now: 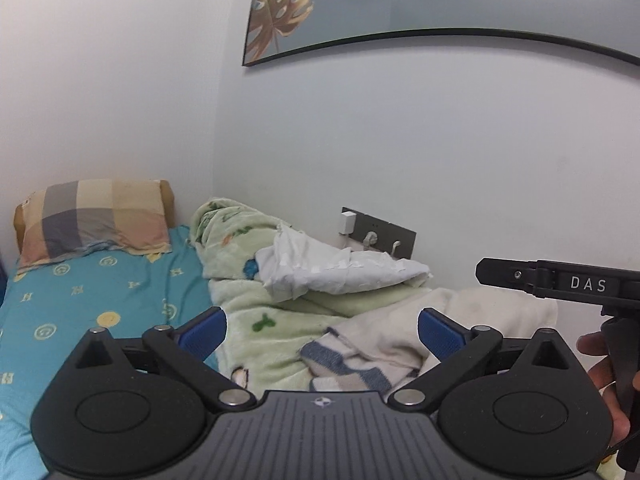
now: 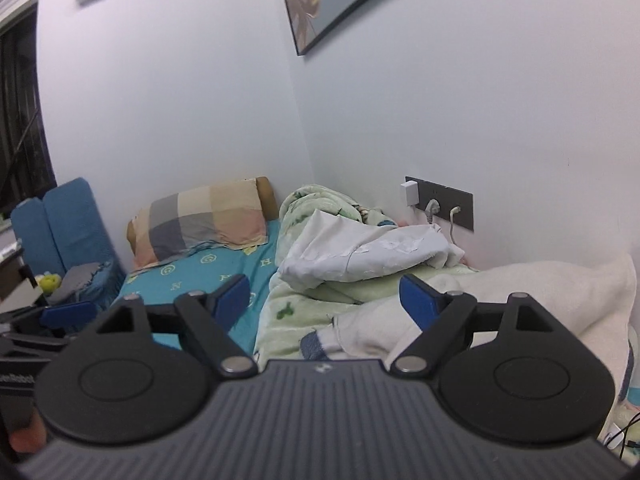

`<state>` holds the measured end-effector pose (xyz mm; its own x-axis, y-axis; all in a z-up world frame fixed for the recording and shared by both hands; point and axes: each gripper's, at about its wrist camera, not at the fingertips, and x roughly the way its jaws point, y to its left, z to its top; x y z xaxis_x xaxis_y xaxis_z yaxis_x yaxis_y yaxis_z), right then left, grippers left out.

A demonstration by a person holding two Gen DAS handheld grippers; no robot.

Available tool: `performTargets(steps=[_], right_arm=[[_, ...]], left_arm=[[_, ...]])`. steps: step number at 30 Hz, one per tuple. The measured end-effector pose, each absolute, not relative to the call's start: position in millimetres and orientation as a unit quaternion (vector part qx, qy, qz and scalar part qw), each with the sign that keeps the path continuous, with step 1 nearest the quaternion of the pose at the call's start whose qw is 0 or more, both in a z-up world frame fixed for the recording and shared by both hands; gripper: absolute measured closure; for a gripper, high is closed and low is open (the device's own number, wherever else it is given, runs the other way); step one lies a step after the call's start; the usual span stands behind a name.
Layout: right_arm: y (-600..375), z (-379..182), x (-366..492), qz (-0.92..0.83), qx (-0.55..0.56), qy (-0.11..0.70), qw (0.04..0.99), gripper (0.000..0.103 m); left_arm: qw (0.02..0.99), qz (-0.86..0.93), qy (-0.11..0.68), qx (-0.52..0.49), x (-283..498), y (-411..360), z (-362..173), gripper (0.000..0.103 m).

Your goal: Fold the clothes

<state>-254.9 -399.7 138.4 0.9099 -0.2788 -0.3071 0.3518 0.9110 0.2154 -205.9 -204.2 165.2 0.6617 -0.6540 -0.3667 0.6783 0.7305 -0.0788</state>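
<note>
A crumpled white garment (image 1: 340, 272) (image 2: 360, 252) lies on a pale green fleece blanket (image 1: 248, 248) (image 2: 304, 308) along the wall side of the bed. Nearer to me lies a cream garment with blue stripes (image 1: 380, 340) (image 2: 368, 324). My left gripper (image 1: 322, 332) hovers above that cream cloth, open, with nothing between its blue pads (image 1: 204, 330). My right gripper (image 2: 326, 298) is also open and empty, held above the blanket and the cream cloth. The right gripper's black body (image 1: 560, 284) shows at the right edge of the left wrist view, with a hand below it.
A turquoise patterned sheet (image 1: 80, 300) (image 2: 200, 276) covers the bed, with a checked pillow (image 1: 96, 216) (image 2: 204, 224) at its head. A socket panel with plugs (image 1: 380, 236) (image 2: 440, 202) sits on the wall behind the clothes. Blue cushions (image 2: 68, 224) stand left of the bed.
</note>
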Motion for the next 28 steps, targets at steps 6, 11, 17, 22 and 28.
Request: performTargets(steps=[6, 11, 17, 22, 28], right_arm=[[-381, 127, -255, -0.172, 0.12, 0.146, 0.967, 0.02], [-374, 125, -258, -0.179, 0.11, 0.143, 0.967, 0.02], [-374, 127, -265, -0.194, 0.104, 0.136, 0.966, 0.02], [-374, 126, -269, -0.202, 0.104, 0.133, 0.965, 0.02], [-370, 123, -271, -0.201, 0.102, 0.138, 0.964, 0.02]], left_arm=[[0.92, -0.341, 0.193, 0.013, -218, -172, 154, 0.0], [0.929, -0.322, 0.182, 0.013, -222, -159, 156, 0.0], [0.93, -0.322, 0.174, 0.024, -227, -162, 159, 0.0], [0.929, -0.325, 0.174, 0.031, -229, -168, 159, 0.0], [0.93, -0.322, 0.173, 0.037, -231, -170, 160, 0.0]])
